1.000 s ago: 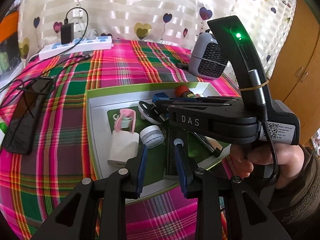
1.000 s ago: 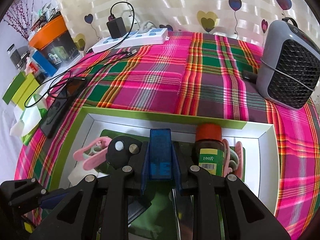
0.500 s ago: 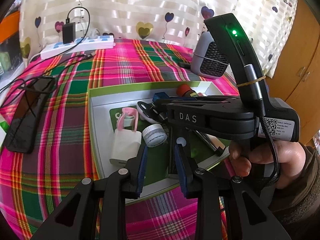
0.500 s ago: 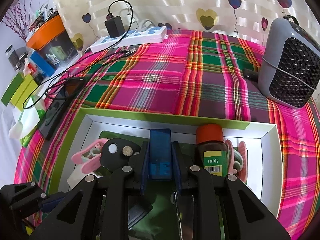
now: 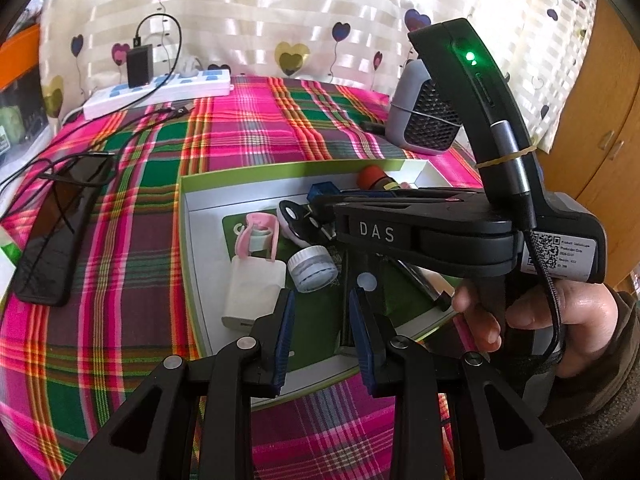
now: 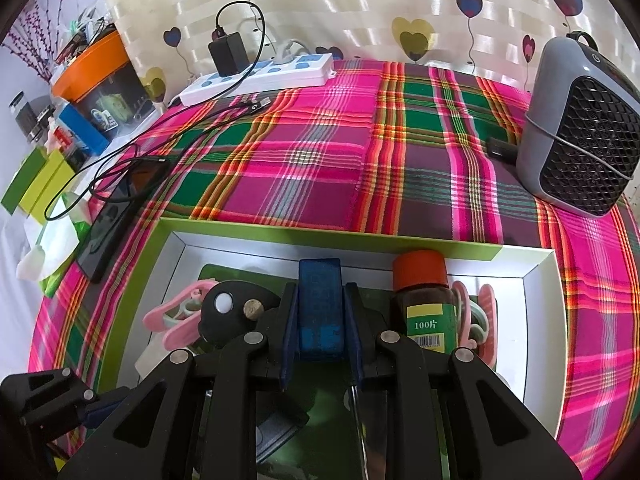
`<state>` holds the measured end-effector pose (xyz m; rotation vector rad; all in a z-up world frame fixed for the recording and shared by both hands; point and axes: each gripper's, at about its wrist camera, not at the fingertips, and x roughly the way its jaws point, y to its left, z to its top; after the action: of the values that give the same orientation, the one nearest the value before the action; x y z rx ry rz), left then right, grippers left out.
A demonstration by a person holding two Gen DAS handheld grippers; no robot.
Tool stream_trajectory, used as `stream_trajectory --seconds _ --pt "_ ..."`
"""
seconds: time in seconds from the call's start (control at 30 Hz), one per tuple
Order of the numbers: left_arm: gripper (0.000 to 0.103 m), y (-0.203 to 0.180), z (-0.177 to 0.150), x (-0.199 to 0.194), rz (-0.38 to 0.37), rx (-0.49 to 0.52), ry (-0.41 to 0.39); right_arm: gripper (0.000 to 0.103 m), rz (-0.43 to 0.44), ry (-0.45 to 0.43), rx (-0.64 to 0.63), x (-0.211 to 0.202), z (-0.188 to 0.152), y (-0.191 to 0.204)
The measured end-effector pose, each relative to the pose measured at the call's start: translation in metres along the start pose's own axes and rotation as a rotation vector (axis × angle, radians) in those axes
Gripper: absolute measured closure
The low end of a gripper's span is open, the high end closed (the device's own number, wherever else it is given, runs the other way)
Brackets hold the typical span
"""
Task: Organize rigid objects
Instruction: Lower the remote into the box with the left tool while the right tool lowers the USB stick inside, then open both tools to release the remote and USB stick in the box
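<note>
A small blue box (image 6: 320,308) is being gripped between the blue pads of the right gripper (image 6: 320,328), which is clenched on its two long sides. The box is being held with its long axis running along the fingers, its far end pointing away from the camera toward the back wall of the green-rimmed tray (image 6: 280,228), above the tray's interior. In the left wrist view the same box (image 5: 322,191) is being seen only as a small blue corner ahead of the right gripper (image 5: 320,204), whose black body is being held by a hand (image 5: 560,312) in a dark sleeve. The left gripper (image 5: 322,320) is being held over the near edge of the tray (image 5: 192,240) with its jaws parted and nothing between them. Just right of the box, a brown bottle with a red cap (image 6: 424,300) is lying in the tray, cap pointing toward the back wall, its long axis roughly parallel to the box. A pink clip (image 6: 180,312) is lying to the left, partly hidden by a black piece (image 6: 232,312). A white charger block (image 5: 252,292) and a small round jar (image 5: 312,268) are lying in the near part of the tray, side by side. The tray is resting on a plaid cloth (image 6: 312,152).
</note>
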<state>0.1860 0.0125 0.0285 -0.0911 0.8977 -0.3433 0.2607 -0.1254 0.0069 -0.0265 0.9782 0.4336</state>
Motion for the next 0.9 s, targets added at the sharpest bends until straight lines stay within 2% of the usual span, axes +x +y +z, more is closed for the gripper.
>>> stream_trajectory --seconds 0.1,0.23,0.67,0.9 --pt "0.076 -0.001 0.000 0.000 0.009 0.004 0.001 0.079 0.002 -0.007 0.001 -0.002 -0.001 0.000" --pt "0.076 -0.003 0.001 -0.002 0.021 0.001 -0.003 0.066 0.008 -0.029 -0.007 -0.010 -0.002 0.002" --pt "0.076 -0.011 -0.010 -0.026 0.072 -0.004 -0.035 0.066 -0.006 -0.130 -0.002 -0.060 -0.023 0.005" --pt "0.075 -0.019 -0.023 -0.040 0.118 -0.004 -0.051 0.066 -0.052 -0.193 -0.004 -0.088 -0.047 0.009"
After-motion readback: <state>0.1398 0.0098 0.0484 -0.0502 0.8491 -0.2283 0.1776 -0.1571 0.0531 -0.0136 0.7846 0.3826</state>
